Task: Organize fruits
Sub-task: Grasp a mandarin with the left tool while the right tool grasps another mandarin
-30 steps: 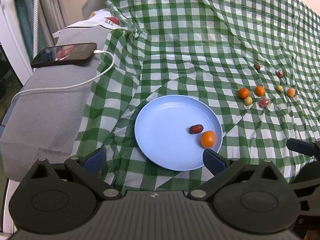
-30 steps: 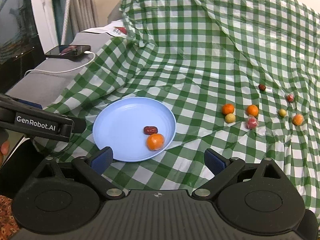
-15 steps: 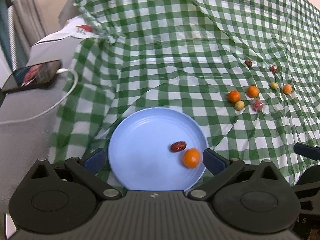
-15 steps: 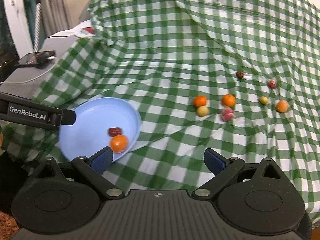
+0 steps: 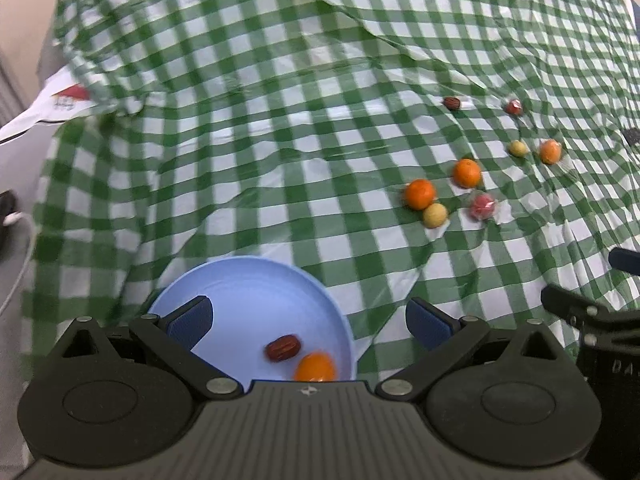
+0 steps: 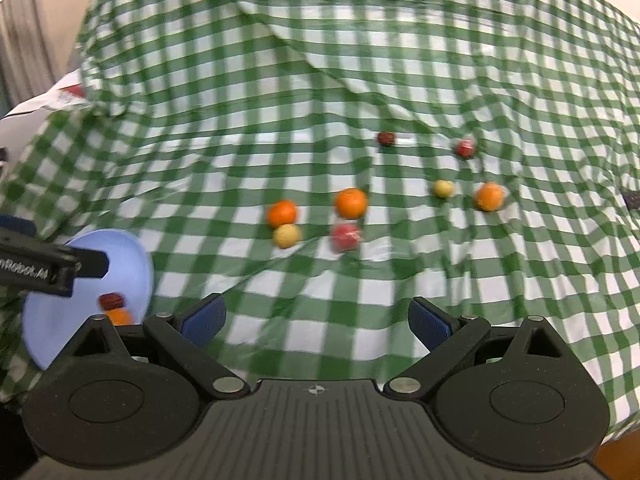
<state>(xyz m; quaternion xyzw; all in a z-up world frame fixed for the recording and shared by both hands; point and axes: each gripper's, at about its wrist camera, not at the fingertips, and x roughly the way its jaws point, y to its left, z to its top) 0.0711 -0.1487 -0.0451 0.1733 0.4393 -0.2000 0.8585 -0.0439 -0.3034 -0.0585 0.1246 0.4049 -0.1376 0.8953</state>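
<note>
A light blue plate (image 5: 256,280) lies on the green checked cloth and holds a red date (image 5: 283,347) and a small orange (image 5: 315,367). My left gripper (image 5: 308,320) is open and empty, just above the plate. Loose fruits lie further right: two oranges (image 5: 419,194) (image 5: 466,173), a yellow fruit (image 5: 435,215), a red fruit (image 5: 482,206). My right gripper (image 6: 318,318) is open and empty, over the cloth short of the oranges (image 6: 282,213) (image 6: 351,203), the yellow fruit (image 6: 287,235) and the red fruit (image 6: 345,237). The plate (image 6: 132,252) is at its left.
More small fruits lie at the far right: a date (image 5: 452,103), a red one (image 5: 513,107), a yellow one (image 5: 518,148), an orange (image 5: 550,151). A white cable (image 5: 16,280) lies on the grey surface at the left. The cloth is wrinkled.
Both grippers have swung to the right and forward. The plate has slid to the lower left of both views and the loose fruits are nearer the middle. Both stay open.
</note>
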